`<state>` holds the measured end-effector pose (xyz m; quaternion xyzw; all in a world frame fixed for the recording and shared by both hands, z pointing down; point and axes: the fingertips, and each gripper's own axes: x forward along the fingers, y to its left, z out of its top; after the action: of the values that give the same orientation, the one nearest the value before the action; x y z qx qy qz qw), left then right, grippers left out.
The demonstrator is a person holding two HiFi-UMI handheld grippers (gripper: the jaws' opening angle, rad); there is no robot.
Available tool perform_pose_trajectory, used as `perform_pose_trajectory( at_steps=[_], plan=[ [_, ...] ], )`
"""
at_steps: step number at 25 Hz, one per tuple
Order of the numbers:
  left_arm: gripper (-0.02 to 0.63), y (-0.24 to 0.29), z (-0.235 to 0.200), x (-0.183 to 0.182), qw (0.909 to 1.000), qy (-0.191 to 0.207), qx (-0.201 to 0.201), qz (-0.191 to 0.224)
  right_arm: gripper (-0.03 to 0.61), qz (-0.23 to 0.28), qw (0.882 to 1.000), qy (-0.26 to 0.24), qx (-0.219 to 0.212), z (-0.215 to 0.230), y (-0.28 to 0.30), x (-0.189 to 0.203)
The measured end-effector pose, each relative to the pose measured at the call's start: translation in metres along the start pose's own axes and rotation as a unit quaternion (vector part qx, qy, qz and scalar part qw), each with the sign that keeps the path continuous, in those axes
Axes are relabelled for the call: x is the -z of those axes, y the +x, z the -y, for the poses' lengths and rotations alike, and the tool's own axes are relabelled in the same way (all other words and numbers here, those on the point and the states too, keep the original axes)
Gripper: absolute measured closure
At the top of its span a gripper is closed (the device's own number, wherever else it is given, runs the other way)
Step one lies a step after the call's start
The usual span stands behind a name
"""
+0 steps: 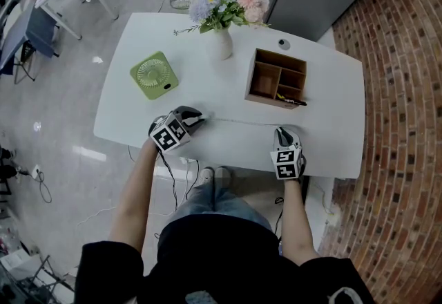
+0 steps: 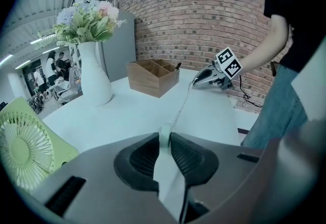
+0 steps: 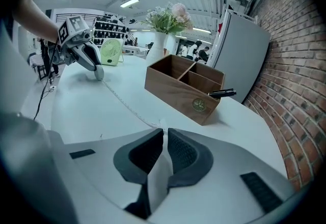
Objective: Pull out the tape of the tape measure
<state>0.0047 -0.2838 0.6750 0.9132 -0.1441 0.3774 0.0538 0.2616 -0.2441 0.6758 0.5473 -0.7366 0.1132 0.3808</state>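
1. A thin, pale tape (image 1: 242,121) stretches across the smooth white table (image 1: 331,88), running from 9 to 3 o'clock along its near edge.
2. Its small rounded case (image 2: 164,135) sits pinched between the ribbed dark pads of the left gripper (image 1: 198,118).
3. The right gripper (image 1: 281,131), jaws nearly together, nips the tape's free end.
4. The bare left forearm (image 1: 135,195) angles toward 1 o'clock, and the right forearm (image 1: 293,216) points toward 12.
5. A boxy wooden organiser (image 1: 276,78) stands at 12 o'clock from the tape.
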Motion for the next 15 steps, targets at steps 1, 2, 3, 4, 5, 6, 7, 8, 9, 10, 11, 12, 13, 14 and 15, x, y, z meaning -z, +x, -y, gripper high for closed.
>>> perform_pose_trajectory(
  at_steps=[1, 2, 3, 4, 5, 6, 7, 8, 9, 10, 11, 12, 13, 14, 15],
  plan=[
    [0.535, 0.0006, 0.0003, -0.0006, 1.0000, 0.000, 0.001, 0.002, 0.566, 0.001, 1.000, -0.001, -0.001, -0.0003, 0.0000, -0.0005],
    [0.535, 0.0010, 0.0007, -0.0011, 1.0000, 0.001, 0.002, 0.002, 0.566, 0.003, 1.000, -0.001, -0.002, -0.0006, 0.0001, -0.0010],
    [0.534, 0.0009, 0.0012, -0.0014, 1.0000, 0.000, 0.003, 0.001, 0.565, 0.003, 1.000, 0.000, -0.003, -0.0007, 0.0001, -0.0010],
    [0.534, 0.0008, 0.0017, -0.0013, 1.0000, -0.001, 0.004, -0.002, 0.563, 0.003, 1.000, 0.001, -0.002, -0.0007, 0.0002, -0.0008],
    [0.532, 0.0007, 0.0022, -0.0009, 1.0000, -0.002, 0.004, -0.004, 0.562, 0.003, 1.000, 0.002, -0.002, -0.0005, 0.0003, -0.0005],
    [0.531, 0.0006, 0.0026, -0.0006, 1.0000, -0.004, 0.005, -0.007, 0.558, 0.003, 1.000, 0.005, -0.001, -0.0002, 0.0001, 0.0000],
    [0.526, 0.0004, 0.0030, -0.0007, 0.9999, -0.005, 0.005, -0.009, 0.554, 0.000, 1.000, 0.008, 0.000, 0.0002, -0.0008, 0.0007],
    [0.522, 0.0005, 0.0035, -0.0014, 0.9999, -0.004, 0.005, -0.008, 0.554, -0.002, 1.000, 0.011, 0.001, 0.0006, -0.0017, 0.0012],
    [0.520, 0.0008, 0.0038, -0.0022, 1.0000, -0.004, 0.005, -0.007, 0.548, -0.003, 1.000, 0.013, 0.001, 0.0010, -0.0024, 0.0014],
    [0.517, 0.0013, 0.0040, -0.0027, 1.0000, -0.003, 0.005, -0.005, 0.542, -0.002, 1.000, 0.014, 0.001, 0.0014, -0.0027, 0.0014],
    [0.511, 0.0021, 0.0040, -0.0029, 1.0000, -0.003, 0.005, -0.003, 0.537, 0.000, 1.000, 0.014, 0.000, 0.0015, -0.0027, 0.0014],
    [0.506, 0.0027, 0.0039, -0.0029, 1.0000, -0.003, 0.005, -0.001, 0.527, 0.001, 1.000, 0.015, -0.001, 0.0015, -0.0027, 0.0016],
    [0.498, 0.0027, 0.0038, -0.0025, 1.0000, -0.005, 0.005, -0.003, 0.513, 0.001, 1.000, 0.018, -0.002, 0.0014, -0.0033, 0.0021],
    [0.491, 0.0022, 0.0038, -0.0021, 0.9999, -0.008, 0.005, -0.005, 0.508, 0.000, 1.000, 0.023, -0.002, 0.0014, -0.0042, 0.0027],
    [0.483, 0.0016, 0.0038, -0.0020, 0.9999, -0.010, 0.005, -0.006, 0.494, 0.000, 1.000, 0.027, -0.002, 0.0015, -0.0052, 0.0030]
  ],
)
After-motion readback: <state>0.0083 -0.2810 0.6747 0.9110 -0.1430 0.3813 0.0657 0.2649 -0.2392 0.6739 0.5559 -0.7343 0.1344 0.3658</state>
